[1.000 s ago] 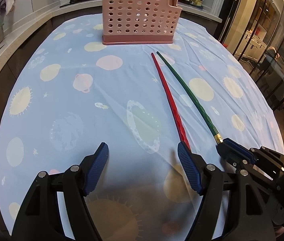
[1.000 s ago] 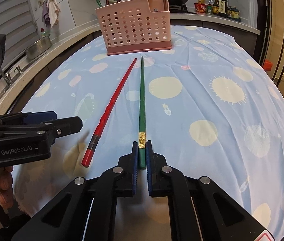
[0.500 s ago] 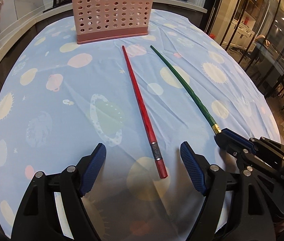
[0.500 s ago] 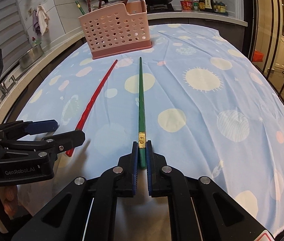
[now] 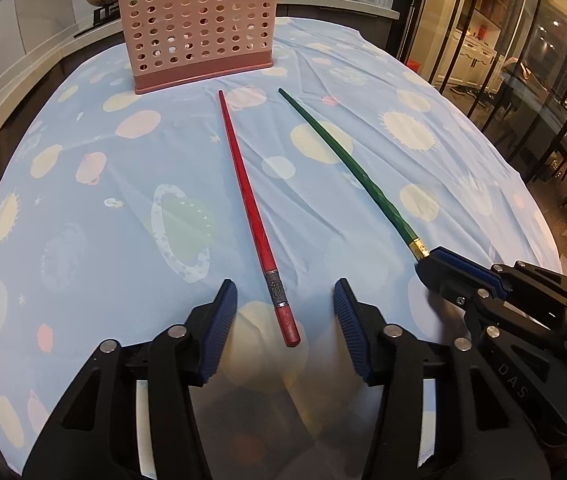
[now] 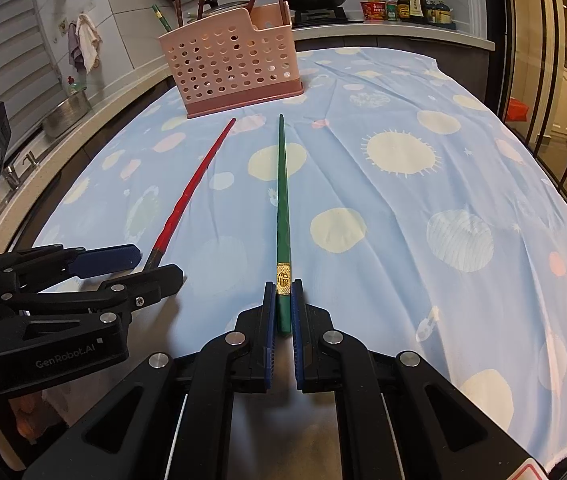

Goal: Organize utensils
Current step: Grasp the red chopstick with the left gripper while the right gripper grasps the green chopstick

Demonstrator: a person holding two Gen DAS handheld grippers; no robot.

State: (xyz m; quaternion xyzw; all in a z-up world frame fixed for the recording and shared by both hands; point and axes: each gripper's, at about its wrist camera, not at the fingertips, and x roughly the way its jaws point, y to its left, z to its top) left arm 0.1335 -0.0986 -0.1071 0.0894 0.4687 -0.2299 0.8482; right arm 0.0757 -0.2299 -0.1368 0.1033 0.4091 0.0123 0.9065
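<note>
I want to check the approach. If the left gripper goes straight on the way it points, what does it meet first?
Probably the red chopstick: its thick end lies between the open pads of the left gripper, which have just been closing. The tablecloth is under it.

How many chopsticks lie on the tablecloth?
2. The red chopstick lies between the left gripper's jaws; the green chopstick is clamped in the right gripper. More stand in the pink basket, partly hidden.

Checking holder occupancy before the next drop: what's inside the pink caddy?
The pink caddy holds several chopsticks standing upright, their tops poking above the rim; one looks green. The perforated wall hides their lower ends, so an exact count isn't possible.
</note>
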